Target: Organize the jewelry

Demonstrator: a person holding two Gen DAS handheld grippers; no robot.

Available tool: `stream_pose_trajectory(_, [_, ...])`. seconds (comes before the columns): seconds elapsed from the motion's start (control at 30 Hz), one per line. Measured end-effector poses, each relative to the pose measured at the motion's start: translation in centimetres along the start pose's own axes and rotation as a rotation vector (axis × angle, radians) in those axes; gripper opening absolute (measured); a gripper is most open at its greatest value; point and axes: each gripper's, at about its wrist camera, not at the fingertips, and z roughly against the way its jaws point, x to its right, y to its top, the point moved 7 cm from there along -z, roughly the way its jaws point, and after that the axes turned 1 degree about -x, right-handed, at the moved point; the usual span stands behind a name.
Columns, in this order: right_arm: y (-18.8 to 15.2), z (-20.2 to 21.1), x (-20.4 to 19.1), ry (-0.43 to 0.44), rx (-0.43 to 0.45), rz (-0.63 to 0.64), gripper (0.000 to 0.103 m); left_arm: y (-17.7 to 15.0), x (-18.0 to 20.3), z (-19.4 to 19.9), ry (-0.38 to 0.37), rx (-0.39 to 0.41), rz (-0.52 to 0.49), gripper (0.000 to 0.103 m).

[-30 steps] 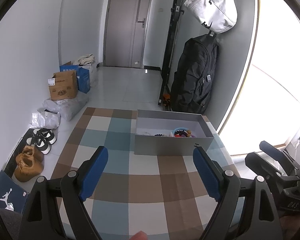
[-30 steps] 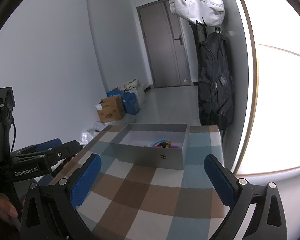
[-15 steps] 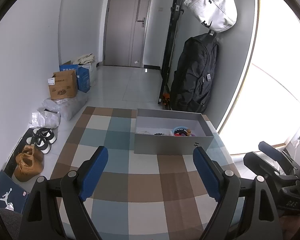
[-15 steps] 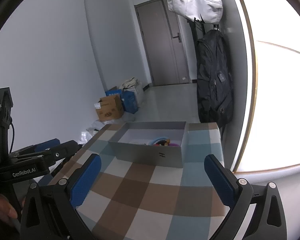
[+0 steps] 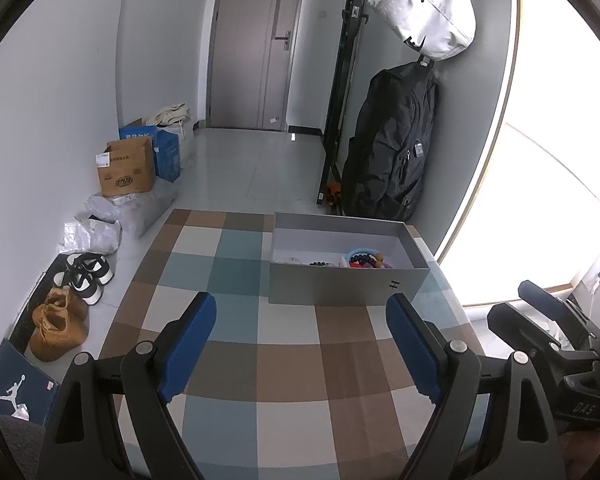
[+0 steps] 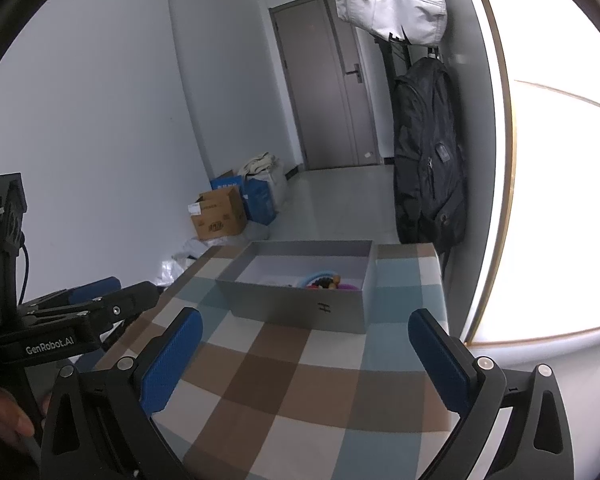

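Observation:
A grey open box (image 5: 346, 284) (image 6: 300, 312) stands at the far right of the checked tablecloth (image 5: 284, 360). Inside it lies jewelry (image 5: 364, 259) (image 6: 324, 281): a blue ring, dark beads, red and purple pieces, and something white at the left. My left gripper (image 5: 300, 344) hovers open over the cloth, short of the box, nothing between its blue pads. My right gripper (image 6: 306, 356) is open too, empty, also short of the box. Each gripper shows at the edge of the other's view.
A black backpack (image 5: 392, 144) and a white bag (image 5: 428, 8) hang on the wall behind the box. On the floor at the left are cardboard boxes (image 5: 126, 168), plastic bags and shoes (image 5: 86, 272). A bright window (image 5: 548, 184) fills the right side.
The right wrist view shifted slightly, so the box sits a little differently in it. Both grippers stay open and in place.

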Motion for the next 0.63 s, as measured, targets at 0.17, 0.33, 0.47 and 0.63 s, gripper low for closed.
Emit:
stream_pose_trajectory(0.17, [0.03, -0.03, -0.01, 0.001, 0.000, 0.000, 0.103, -0.02, 0.07, -0.06, 0.000, 0.000, 0.001, 0.084])
stream_pose_trajectory(0.33, [0.05, -0.03, -0.02, 0.001, 0.000, 0.000, 0.103, 0.01, 0.04, -0.03, 0.002, 0.000, 0.000, 0.084])
stream_pose_trajectory(0.47, [0.00, -0.06, -0.02, 0.001, -0.003, -0.001, 0.103, -0.24, 0.02, -0.22, 0.002, -0.005, 0.005, 0.084])
stream_pose_trajectory(0.63, [-0.26, -0.34, -0.13, 0.008, -0.011, 0.001, 0.103, -0.45, -0.04, -0.21, -0.004, 0.002, 0.010, 0.084])
